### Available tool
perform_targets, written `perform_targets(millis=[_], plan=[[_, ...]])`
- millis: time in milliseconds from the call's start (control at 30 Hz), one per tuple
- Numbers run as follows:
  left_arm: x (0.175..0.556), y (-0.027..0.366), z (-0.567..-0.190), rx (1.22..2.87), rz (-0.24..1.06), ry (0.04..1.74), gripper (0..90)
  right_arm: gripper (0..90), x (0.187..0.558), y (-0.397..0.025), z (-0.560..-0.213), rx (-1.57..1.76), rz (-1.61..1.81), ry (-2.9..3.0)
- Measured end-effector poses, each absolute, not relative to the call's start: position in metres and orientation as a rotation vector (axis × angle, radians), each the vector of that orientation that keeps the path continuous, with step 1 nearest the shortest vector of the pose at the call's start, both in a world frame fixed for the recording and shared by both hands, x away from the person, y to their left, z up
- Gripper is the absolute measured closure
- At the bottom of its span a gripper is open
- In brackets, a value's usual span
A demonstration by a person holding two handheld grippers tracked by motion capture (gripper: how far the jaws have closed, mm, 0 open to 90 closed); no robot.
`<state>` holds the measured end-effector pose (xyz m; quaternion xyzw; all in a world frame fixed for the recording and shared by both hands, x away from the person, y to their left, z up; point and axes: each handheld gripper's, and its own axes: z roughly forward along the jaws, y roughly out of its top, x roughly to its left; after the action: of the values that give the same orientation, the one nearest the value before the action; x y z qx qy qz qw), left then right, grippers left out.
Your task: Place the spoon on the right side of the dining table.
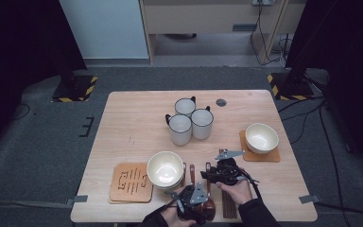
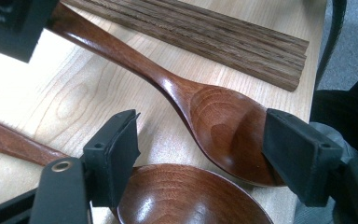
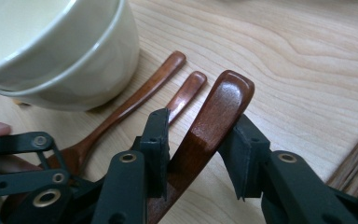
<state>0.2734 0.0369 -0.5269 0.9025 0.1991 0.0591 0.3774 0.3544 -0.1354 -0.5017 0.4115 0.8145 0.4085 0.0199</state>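
A dark wooden spoon [image 2: 223,130] lies near the table's front edge, and my right gripper [image 3: 200,140] is shut on its handle [image 3: 214,112], which tilts up off the table. My left gripper [image 2: 205,144] is open with its jaws astride the same spoon's bowl; the right jaw touches the bowl's rim and the left jaw stands apart from it. From above, the left gripper [image 1: 202,207] sits just in front of the right gripper [image 1: 211,176]. A second spoon's bowl [image 2: 186,198] lies right under the left gripper. Two more spoon handles [image 3: 168,70] lie beside two stacked cream bowls [image 3: 74,60].
Wooden chopsticks [image 2: 205,35] lie next to the spoons, close to the front edge [image 1: 228,205]. Three white mugs [image 1: 189,120] stand mid-table. Another cream bowl [image 1: 261,137] rests on a coaster at the right. A stack of coasters [image 1: 130,183] lies left of the stacked bowls [image 1: 164,168].
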Motion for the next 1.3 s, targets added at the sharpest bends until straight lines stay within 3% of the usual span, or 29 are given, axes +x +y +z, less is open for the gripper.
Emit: perform_targets(millis=[1300], plan=[[0.279, 0.037, -0.527, 2.277, 0.192, 0.609, 25.2, 73.8, 0.348, -0.156, -0.475, 1.275, 1.537, 2.425]])
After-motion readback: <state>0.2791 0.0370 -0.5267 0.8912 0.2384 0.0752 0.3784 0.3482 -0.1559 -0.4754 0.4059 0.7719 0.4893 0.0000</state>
